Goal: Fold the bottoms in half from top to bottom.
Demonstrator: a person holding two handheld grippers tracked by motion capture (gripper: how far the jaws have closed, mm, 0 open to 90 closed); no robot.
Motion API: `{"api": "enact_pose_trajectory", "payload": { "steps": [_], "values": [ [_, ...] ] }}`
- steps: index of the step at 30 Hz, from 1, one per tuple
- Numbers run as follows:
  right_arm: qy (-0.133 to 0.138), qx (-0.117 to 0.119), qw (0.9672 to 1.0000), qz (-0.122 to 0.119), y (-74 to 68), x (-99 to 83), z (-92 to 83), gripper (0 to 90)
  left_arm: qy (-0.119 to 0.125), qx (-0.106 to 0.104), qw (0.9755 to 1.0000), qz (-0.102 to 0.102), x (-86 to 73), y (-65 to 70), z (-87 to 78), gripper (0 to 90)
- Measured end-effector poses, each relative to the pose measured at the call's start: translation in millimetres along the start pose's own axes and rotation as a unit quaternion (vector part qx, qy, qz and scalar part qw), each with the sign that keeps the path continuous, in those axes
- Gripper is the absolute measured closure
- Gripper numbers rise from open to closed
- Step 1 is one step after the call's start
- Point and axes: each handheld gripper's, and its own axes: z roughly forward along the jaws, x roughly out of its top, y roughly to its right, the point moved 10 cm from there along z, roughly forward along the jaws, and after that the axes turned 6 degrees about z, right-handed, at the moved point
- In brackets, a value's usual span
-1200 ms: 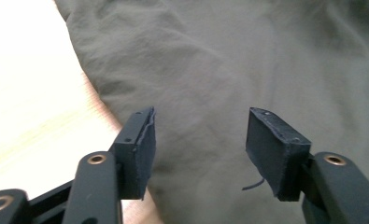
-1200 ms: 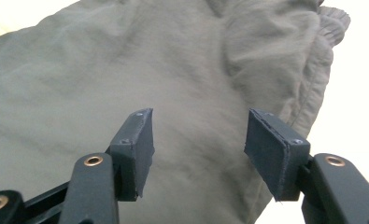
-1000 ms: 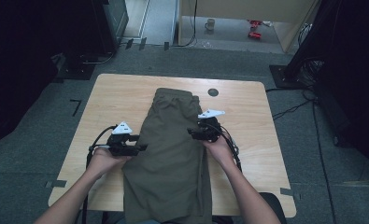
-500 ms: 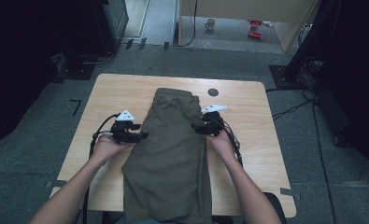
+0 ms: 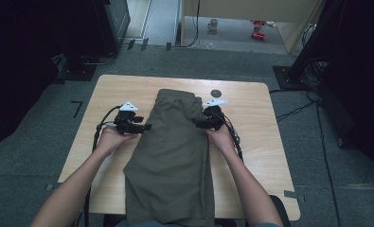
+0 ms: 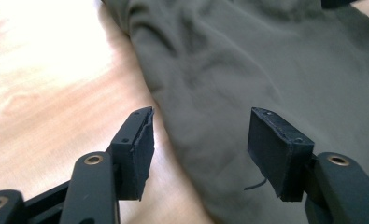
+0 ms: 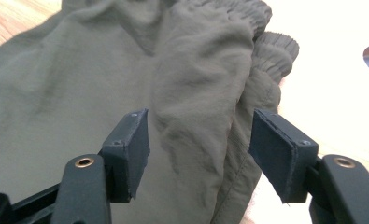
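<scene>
both claws slid up the olive trousers (image 5: 175, 156) toward the waistband | left claw (image 5: 146, 126), right claw (image 5: 197, 123) half-open, gripping nothing | regrasp likely

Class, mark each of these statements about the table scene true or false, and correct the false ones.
1. The olive garment lies on the wooden table. True.
2. The left gripper is clamped on a red cloth. False: its jaws stand open at the garment's edge.
3. The right gripper is open, with the garment's folded edge between its jaws. True.
4. The garment hangs in the air. False: it rests on the table.
5. A dark round mark sits beyond the garment. True.
</scene>
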Motion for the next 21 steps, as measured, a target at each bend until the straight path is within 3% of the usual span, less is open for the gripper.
{"api": "enact_pose_trajectory", "payload": {
  "steps": [8, 10, 14, 15, 19, 21],
  "values": [
    [0.022, 0.002, 0.9998, 0.003, 6.7, 9.9, 4.2, 38.2, -0.001, -0.004, 1.0, 0.001, 15.4, -9.2, 10.1, 42.1],
    [0.025, 0.007, 0.9995, 0.018, 9.9, 11.1, 4.3, 39.2, -0.001, -0.005, 1.0, 0.002, 20.0, -10.3, 13.6, 41.8],
    [-0.002, 0.006, 0.9996, 0.026, 12.7, 12.1, 7.5, 37.0, 0.01, -0.003, 0.9999, 0.002, 24.6, -11.6, 17.0, 42.0],
    [0.013, 0.002, 0.9996, 0.025, 15.1, 19.0, 7.0, 37.5, 0.019, -0.002, 0.9998, 0.0, 27.4, -12.7, 19.4, 42.3],
    [0.013, 0.003, 0.9994, 0.032, 16.8, 24.3, 10.8, 35.6, 0.001, -0.002, 1.0, -0.001, 29.2, -17.0, 25.4, 42.6],
    [0.017, -0.001, 0.9995, 0.027, 18.7, 27.7, 15.8, 34.3, 0.012, 0.003, 0.9999, -0.003, 33.9, -20.4, 28.1, 43.7]
  ]
}}
